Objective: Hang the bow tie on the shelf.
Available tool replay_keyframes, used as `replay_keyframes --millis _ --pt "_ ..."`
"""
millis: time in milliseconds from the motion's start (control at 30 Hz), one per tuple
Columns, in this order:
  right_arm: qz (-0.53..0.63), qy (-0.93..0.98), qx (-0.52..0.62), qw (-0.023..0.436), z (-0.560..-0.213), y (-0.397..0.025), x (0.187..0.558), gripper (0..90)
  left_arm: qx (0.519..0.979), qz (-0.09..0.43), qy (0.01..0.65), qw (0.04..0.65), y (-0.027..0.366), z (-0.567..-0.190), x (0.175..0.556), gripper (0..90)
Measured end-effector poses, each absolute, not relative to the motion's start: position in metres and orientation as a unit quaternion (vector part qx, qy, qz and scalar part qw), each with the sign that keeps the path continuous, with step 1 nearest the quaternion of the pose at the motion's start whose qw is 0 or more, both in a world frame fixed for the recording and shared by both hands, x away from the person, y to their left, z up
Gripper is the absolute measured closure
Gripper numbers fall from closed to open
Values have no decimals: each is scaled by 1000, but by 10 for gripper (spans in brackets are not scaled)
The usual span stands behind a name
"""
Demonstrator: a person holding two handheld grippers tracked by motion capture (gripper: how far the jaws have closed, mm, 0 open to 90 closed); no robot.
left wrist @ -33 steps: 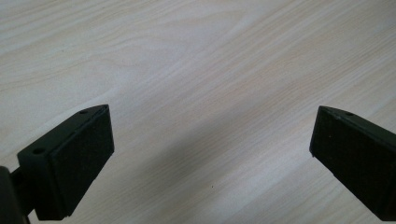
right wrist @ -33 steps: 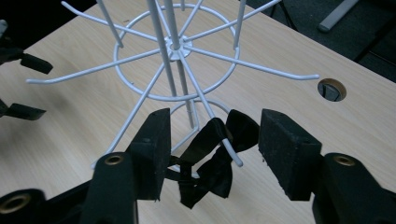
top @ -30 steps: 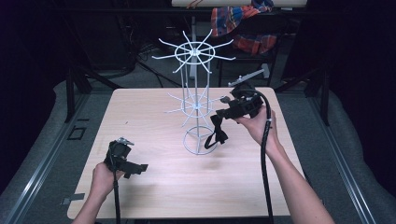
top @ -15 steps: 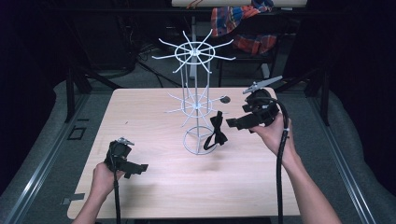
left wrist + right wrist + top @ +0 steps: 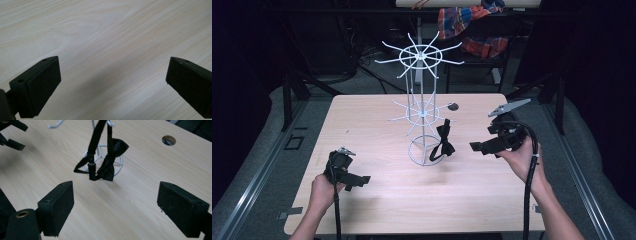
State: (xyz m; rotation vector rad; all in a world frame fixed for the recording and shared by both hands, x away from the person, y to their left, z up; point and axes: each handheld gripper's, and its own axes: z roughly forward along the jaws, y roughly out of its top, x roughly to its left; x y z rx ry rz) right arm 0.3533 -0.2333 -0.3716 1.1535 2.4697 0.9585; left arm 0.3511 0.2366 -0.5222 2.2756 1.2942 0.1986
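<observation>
a: high view first. where's the bow tie?

b: the black bow tie (image 5: 443, 145) hangs by its strap from a lower arm of the white wire rack (image 5: 422, 107), which stands mid-table (image 5: 377, 200). its knot sits just above the rack's ring base, on the right side.

a: and the grippers?

b: the right gripper (image 5: 484, 146) is held off to the right of the rack, jaws aimed at the tie but apart from it. the left gripper (image 5: 354, 180) sits low near the front left corner, well apart from the rack. at this size i can't quite judge how wide either pair stands.

a: left gripper view?

b: the left gripper (image 5: 112, 82) has its 2 jaws spread wide, released, with bare wood grain between them.

a: right gripper view?

b: the right gripper (image 5: 116, 202) is also released, 2 pads far apart and holding nothing. beyond them the bow tie (image 5: 110, 162) dangles from a rack hook, strap looped over it, its lower end near the ring base (image 5: 117, 157). a round hole (image 5: 168, 140) in the tabletop shows behind, and the other gripper (image 5: 11, 137) at top left.
</observation>
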Motion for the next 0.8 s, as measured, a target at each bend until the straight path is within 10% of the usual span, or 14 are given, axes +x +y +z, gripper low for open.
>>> replay_keyframes --millis 800 --pt "272 851 439 96 -440 -283 322 137 837 75 479 253 236 -523 351 0"
